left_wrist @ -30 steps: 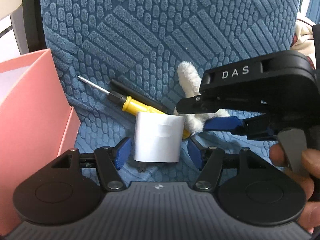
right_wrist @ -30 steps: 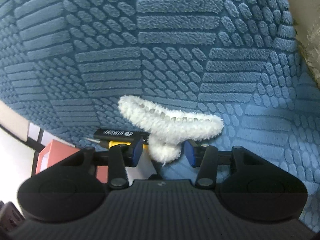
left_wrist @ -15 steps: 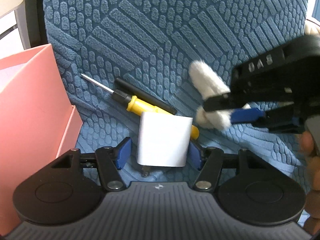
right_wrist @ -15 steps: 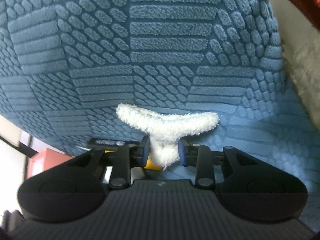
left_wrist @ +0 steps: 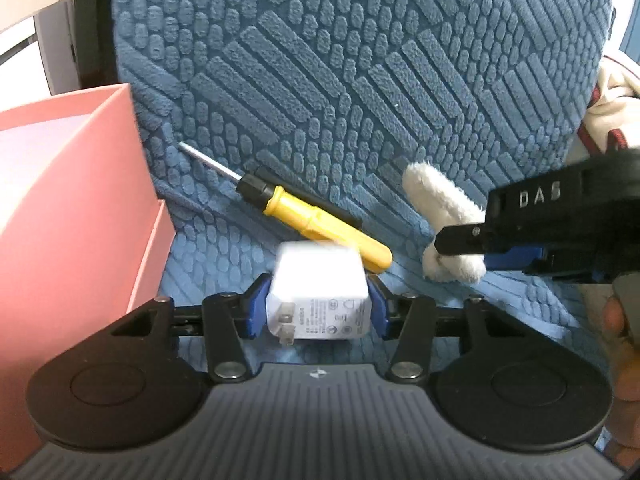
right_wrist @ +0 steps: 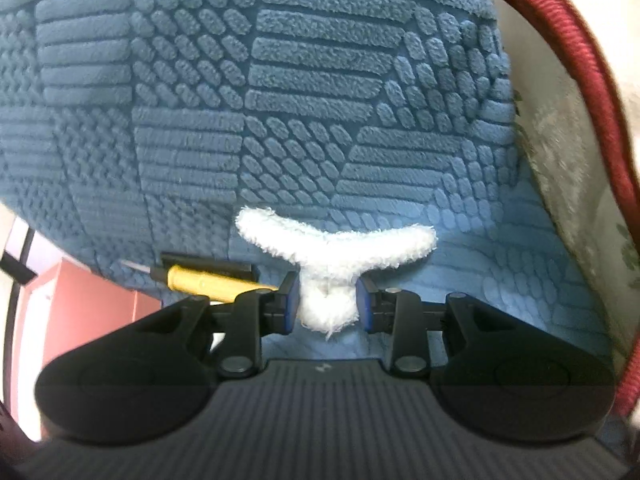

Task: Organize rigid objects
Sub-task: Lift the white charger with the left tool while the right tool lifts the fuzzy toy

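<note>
Two hand-held tools at work over a blue textured cushion [left_wrist: 360,80]. The left tool [left_wrist: 317,308] is closed narrow on a white plug adapter [left_wrist: 318,296]: both blue pads press its side faces, its printed face and metal prongs turn back toward the camera, and it appears tipped up off the fabric, though blur hides whether its far edge touches. The right tool [right_wrist: 327,300] grips the fluffy white hair claw [right_wrist: 332,256] by its lower stem, the two curved arms of the claw spreading left and right above the pads; in the left wrist view the same tool [left_wrist: 464,246] enters from the right edge, a person's fingers [left_wrist: 618,316] behind it. The relation governing the coming move is that of adapter to pink box [left_wrist: 72,208]: the open box stands to the left of the left tool, just beside it, its near wall rising above the level of the held adapter, so the adapter probably has to go up and leftward over that rim. The left hand is plainly the nearer to the box; the right, with the claw, lies well apart on the far side. A yellow-handled screwdriver [left_wrist: 320,228] rests on the cushion directly beyond the adapter, long axis diagonal with the blade toward the box, a black pen-like object [left_wrist: 344,216] just behind it; both remain unsorted.
</note>
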